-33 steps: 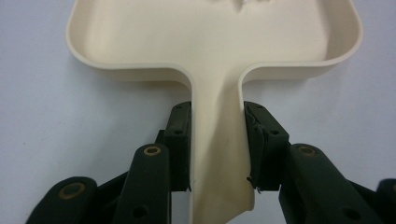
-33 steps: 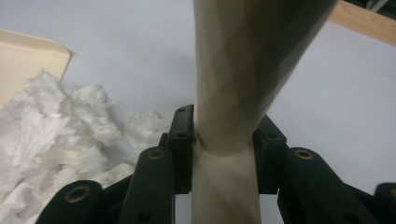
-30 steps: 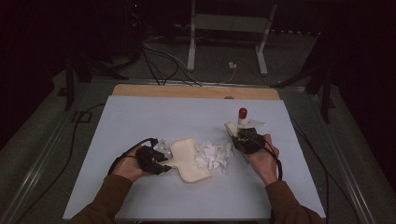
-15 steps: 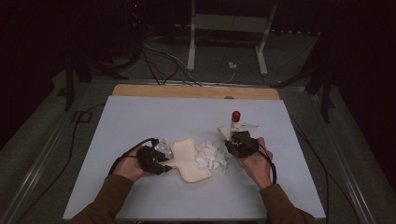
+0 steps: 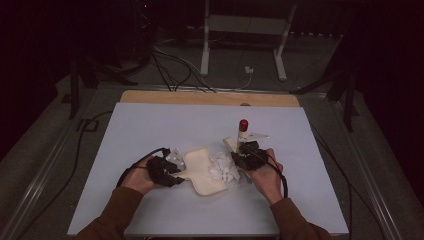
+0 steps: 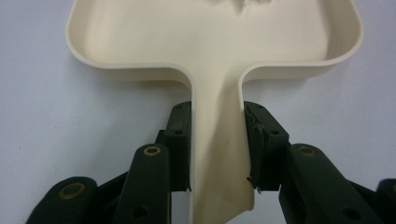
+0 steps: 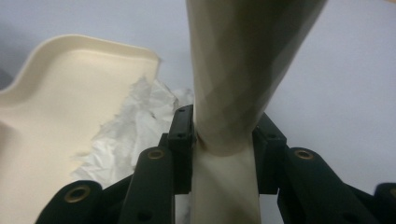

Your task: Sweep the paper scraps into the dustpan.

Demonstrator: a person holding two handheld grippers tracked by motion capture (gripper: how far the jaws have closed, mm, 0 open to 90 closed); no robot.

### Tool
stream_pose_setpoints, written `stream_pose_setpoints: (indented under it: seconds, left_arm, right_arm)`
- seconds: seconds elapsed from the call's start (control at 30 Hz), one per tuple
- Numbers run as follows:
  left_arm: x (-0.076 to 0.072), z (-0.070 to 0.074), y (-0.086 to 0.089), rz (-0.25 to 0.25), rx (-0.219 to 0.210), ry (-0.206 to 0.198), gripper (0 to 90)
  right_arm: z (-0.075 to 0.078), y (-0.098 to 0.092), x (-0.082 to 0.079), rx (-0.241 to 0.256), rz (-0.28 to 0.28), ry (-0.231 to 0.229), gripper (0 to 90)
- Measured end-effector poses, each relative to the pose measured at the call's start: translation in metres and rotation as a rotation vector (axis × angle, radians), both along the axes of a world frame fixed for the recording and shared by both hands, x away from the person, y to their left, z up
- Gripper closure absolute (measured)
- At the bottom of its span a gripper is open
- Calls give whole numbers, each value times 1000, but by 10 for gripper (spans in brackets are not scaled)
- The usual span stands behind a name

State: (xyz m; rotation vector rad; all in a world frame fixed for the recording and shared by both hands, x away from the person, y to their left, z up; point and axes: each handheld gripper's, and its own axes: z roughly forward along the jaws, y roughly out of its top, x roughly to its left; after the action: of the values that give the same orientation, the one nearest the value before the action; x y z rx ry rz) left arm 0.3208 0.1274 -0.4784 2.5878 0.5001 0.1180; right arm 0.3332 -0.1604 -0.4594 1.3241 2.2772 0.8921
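Left gripper (image 6: 217, 144) is clamped on the handle of the cream dustpan (image 6: 215, 42), whose tray lies flat on the desk (image 5: 150, 125) straight ahead of its jaws. Right gripper (image 7: 223, 140) is squeezed tight around the pale brush handle (image 7: 238, 70), which rises from between its jaws, and the crumpled white paper (image 7: 135, 126) sits just beside it at the dustpan's open edge.

Dark room, walls lost in shadow. A pale blue-grey bench top (image 5: 150, 125) is seen with a wooden strip (image 5: 200, 98) along its far edge. Grey floor (image 5: 40, 150), black cables (image 5: 170, 65) and a white metal stand (image 5: 245, 30) are seen behind.
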Motion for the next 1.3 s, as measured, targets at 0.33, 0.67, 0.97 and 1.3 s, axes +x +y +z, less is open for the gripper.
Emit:
stream_pose_setpoints:
  seconds: [0.33,0.67,0.97,1.3]
  left_arm:
    - [-1,0,-1,-2,-1,0,663]
    - [-1,-1,-3,-6,-1,-3,663]
    - [-1,-1,-4,-8,3,-4,663]
    - [-1,-1,-6,-10,1,-2,663]
  right_arm:
    - [0,14,-3,21,23,15,672]
    - [1,23,-7,44,45,26,672]
    - [1,28,-10,51,50,32,672]
    - [2,35,-11,73,59,47,672]
